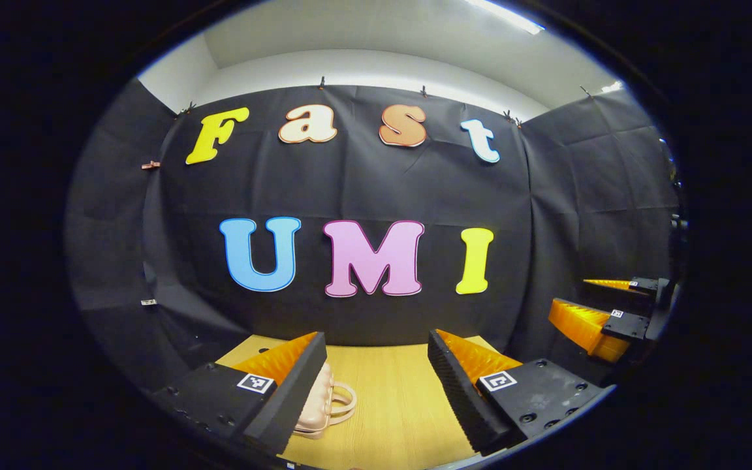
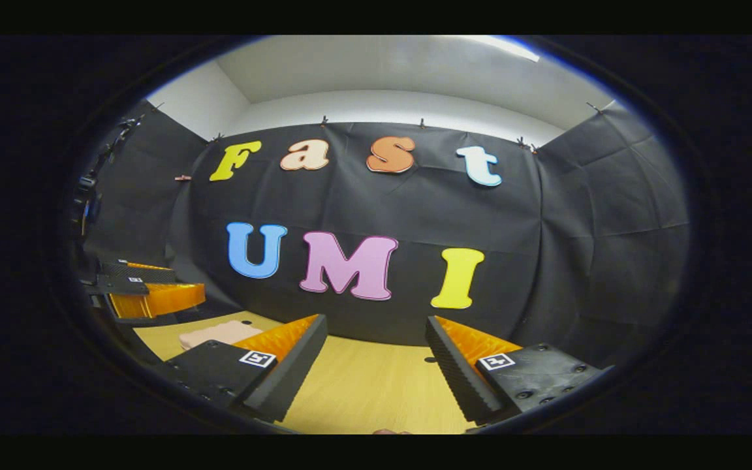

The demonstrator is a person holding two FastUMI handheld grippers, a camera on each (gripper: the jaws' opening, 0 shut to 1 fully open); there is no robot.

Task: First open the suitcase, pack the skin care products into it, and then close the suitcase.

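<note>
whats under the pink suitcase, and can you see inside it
The pink suitcase lies on the wooden table, closed, its handle toward the table's middle. Nothing inside can be seen, and the left gripper finger hides part of its shell.

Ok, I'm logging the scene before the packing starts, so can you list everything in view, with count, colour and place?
suitcase: one, pale pink, shut, on the table partly behind the left gripper's finger in the left gripper view
table: one, light wood, below both grippers
cloth wall: black, behind the table
left gripper: one, open, holding nothing, above the table
right gripper: one, open, holding nothing, above the table
</note>
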